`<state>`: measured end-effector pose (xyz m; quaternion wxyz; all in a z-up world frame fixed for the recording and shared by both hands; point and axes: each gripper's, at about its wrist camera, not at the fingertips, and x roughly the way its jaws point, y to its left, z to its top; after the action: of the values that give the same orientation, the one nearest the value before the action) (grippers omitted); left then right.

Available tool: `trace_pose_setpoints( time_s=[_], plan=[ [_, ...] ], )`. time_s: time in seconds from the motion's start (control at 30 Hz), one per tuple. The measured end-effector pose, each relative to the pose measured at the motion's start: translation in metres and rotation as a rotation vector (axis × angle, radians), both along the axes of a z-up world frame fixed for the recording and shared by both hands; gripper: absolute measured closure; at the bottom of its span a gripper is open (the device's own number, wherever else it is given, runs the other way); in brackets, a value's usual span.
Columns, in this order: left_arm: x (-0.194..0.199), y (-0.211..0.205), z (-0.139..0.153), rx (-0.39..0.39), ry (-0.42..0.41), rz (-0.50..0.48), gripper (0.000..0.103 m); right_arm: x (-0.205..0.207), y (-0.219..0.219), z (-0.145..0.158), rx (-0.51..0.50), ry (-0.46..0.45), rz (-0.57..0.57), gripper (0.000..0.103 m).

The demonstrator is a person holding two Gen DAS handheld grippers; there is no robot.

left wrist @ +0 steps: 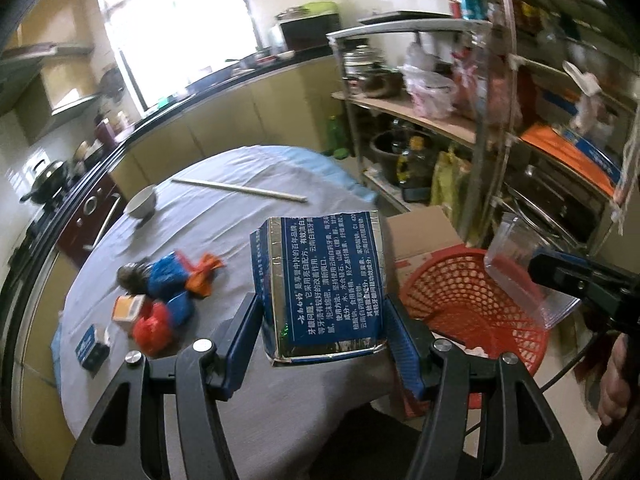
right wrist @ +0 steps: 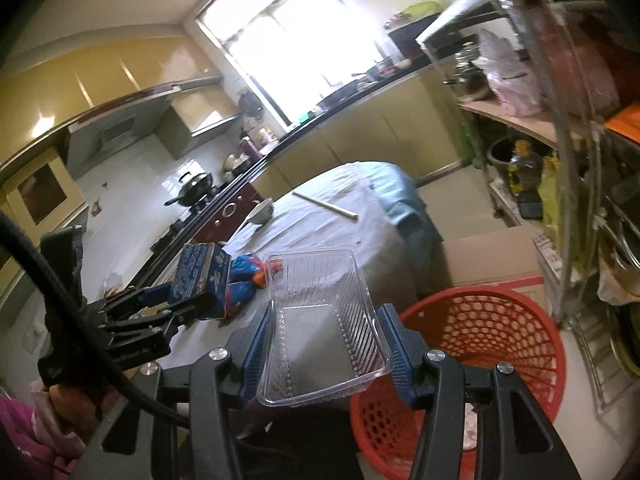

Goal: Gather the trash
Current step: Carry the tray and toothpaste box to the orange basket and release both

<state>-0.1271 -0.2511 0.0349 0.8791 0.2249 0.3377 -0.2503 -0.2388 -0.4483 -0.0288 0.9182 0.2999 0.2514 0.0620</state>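
Observation:
My left gripper [left wrist: 322, 344] is shut on a blue and silver carton [left wrist: 320, 280], held above the table's near edge; the same carton [right wrist: 200, 276] shows at the left of the right wrist view. A clear plastic tray [right wrist: 324, 328] is clamped between the pads of my right gripper [right wrist: 326, 344]; this tray [left wrist: 524, 276] hangs over the red mesh basket [left wrist: 472, 304] in the left wrist view. That red basket [right wrist: 480, 344] stands on the floor just right of the table. Blue, red and orange wrappers [left wrist: 168, 292] lie on the grey tablecloth [left wrist: 224, 232].
A white bowl [left wrist: 141, 202] and a pale stick [left wrist: 240, 189] lie farther back on the table. A cardboard box [left wrist: 420, 236] stands behind the basket. Metal shelves [left wrist: 480, 120] full of pots and bags rise on the right. Kitchen counters run along the back.

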Motion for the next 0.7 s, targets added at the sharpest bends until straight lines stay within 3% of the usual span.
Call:
trace_pose_setpoints(
  time_s=[0.13, 0.4, 0.6, 0.7],
  plan=[
    [-0.004, -0.020, -0.006, -0.002, 0.015, -0.051, 0.040, -0.009, -0.017, -0.006, 0.017, 0.008, -0.037, 0.044],
    [-0.003, -0.060, -0.038, -0.072, 0.219, -0.193, 0.039, -0.025, -0.053, -0.036, 0.097, 0.061, -0.141, 0.043],
    [-0.001, -0.088, -0.064, -0.070, 0.330, -0.249, 0.037, -0.027, -0.073, -0.060, 0.171, 0.113, -0.204, 0.038],
    [-0.001, -0.088, -0.069, -0.054, 0.346, -0.241, 0.037, -0.026, -0.082, -0.065, 0.206, 0.132, -0.231, 0.032]
  ],
)
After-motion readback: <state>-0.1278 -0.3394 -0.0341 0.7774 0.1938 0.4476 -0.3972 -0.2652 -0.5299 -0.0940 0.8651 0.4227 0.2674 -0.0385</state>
